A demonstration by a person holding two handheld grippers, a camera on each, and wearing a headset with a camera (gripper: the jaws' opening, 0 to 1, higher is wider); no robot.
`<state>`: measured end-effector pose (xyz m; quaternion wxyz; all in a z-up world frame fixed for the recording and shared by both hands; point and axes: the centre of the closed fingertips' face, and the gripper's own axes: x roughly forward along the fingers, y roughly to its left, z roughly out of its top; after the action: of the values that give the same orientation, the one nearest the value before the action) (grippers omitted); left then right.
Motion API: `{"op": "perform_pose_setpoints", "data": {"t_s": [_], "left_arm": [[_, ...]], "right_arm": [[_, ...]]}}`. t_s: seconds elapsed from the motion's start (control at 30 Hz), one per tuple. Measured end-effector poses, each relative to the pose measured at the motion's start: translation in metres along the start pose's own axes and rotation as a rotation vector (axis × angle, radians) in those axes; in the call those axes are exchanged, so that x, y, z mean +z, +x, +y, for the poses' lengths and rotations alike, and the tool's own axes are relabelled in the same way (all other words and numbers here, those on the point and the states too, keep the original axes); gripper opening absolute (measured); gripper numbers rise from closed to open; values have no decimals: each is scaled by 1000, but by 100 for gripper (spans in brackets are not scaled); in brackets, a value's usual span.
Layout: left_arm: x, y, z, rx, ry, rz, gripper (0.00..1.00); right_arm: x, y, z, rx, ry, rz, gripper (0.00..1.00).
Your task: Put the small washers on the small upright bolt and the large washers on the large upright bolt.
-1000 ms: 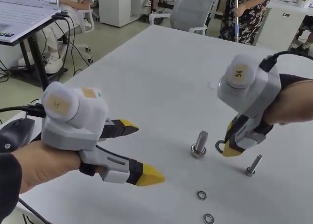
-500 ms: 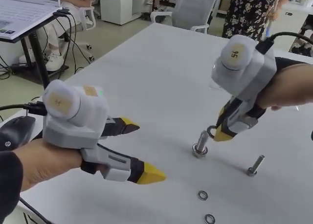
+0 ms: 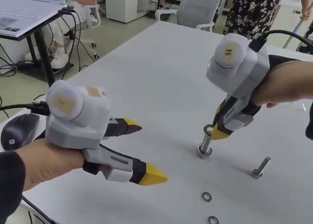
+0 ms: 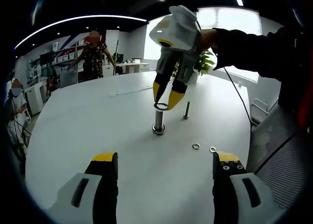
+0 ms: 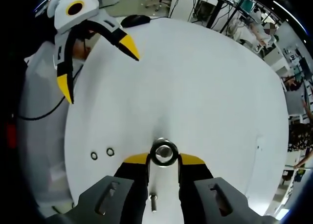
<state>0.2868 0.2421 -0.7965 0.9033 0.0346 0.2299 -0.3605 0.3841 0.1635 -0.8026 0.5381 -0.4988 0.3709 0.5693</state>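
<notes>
- The right gripper [image 3: 215, 132] is clamped on a large washer [image 3: 209, 131], pinching its rim between the yellow tips.
- It's holding the washer flat, right at the top of the large bolt [image 3: 204, 145]. The left gripper view shows the ring [image 4: 161, 106] sitting at the tip of the thread [image 4: 159, 122]. Can't tell if it's actually slipped over the tip.
- From the right gripper view you're looking straight down through the washer's hole [image 5: 164, 152], with a jaw on either side of it.
- The large bolt stands upright on its head near the middle of the white table [image 3: 161, 72].
- The small bolt [image 3: 260, 168] is also upright, off to the right of the big one and well apart from it, with nothing on it.
- Two small washers [image 3: 207, 197] are lying flat on the table near each other, on the person's side of the bolts.
- The left gripper [image 3: 142, 150] hangs over the table's near left part, jaws spread wide and empty, well apart from the bolts.
- A mouse [image 3: 17, 131] sits at the table's left edge.
</notes>
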Motion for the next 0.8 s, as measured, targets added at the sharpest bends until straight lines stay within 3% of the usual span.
{"op": "perform_pose_setpoints", "data": {"t_s": [0.8], "left_arm": [[-4,-2,2,5,-8,1,79]], "right_arm": [[-5,22,-2,38,-8,46,23]]}}
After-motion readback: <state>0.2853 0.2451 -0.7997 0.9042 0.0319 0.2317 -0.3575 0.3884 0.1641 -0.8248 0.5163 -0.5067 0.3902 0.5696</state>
